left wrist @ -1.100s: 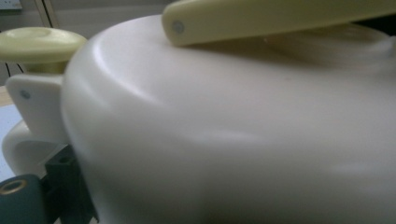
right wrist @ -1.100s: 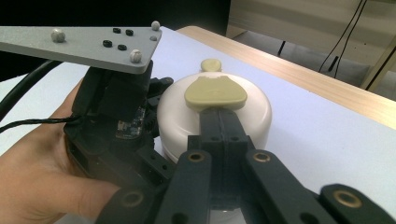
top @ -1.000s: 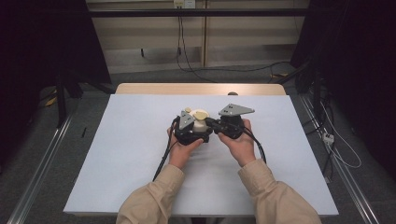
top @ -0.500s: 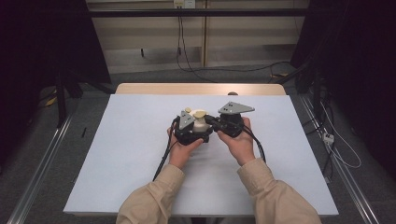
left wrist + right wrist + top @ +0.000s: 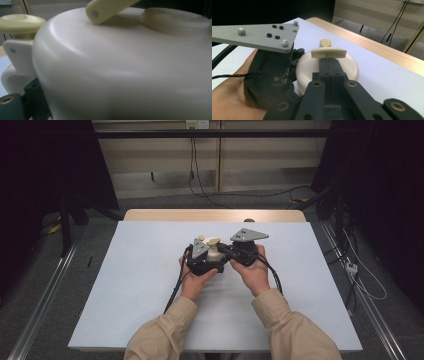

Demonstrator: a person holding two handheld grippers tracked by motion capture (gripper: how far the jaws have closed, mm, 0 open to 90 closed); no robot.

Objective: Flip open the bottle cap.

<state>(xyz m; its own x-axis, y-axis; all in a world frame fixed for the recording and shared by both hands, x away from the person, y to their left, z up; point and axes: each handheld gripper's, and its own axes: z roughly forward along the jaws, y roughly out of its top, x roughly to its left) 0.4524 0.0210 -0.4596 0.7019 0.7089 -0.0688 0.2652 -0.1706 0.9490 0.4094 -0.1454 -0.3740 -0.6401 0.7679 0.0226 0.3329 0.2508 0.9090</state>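
The cream container [image 5: 312, 67] sits mid-counter [image 5: 125, 285], pressed against the left hand-held gripper [image 5: 202, 262], whose jaw state cannot be told. From the right, the right hand-held gripper [image 5: 329, 58] pinches shut on its yellowish lever [image 5: 328, 53], which lies crosswise to the jaws.

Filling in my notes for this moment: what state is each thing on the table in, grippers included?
Cream container: upright on the table, lid on.
Yellow handle: lies flat across the lid, pinched at its middle.
Right gripper: shut on the yellow handle.
Left gripper: pressed against the container's side; whether its jaws grip cannot be told.
Table: covered by a white sheet.
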